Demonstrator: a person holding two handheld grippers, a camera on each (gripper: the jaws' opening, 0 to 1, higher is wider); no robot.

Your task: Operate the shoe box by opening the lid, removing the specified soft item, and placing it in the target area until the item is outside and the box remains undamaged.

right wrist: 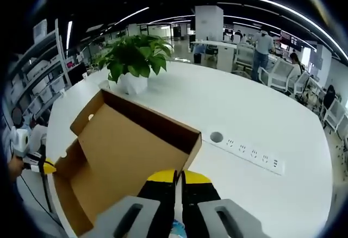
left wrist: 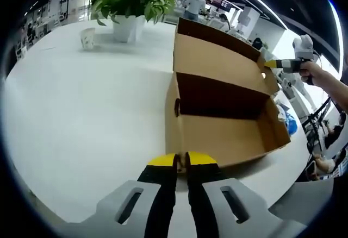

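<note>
Left hand-held gripper [left wrist: 181,161] closed, touching shoe box [left wrist: 223,102]

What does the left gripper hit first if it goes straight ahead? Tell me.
The left gripper, jaws closed, points at the near wall of the open shoe box. It would meet that cardboard wall almost at once; the tips look to be at it already, though depth is unclear.

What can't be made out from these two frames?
- Shoe box interior, left gripper view: the back lies in deep shadow, so its contents are unclear.
- Bluish scrap, right gripper view: cut off by the edge below the right gripper, so it is unidentifiable.
- Left gripper, left gripper view: its tips mask whether they pinch the box wall.
</note>
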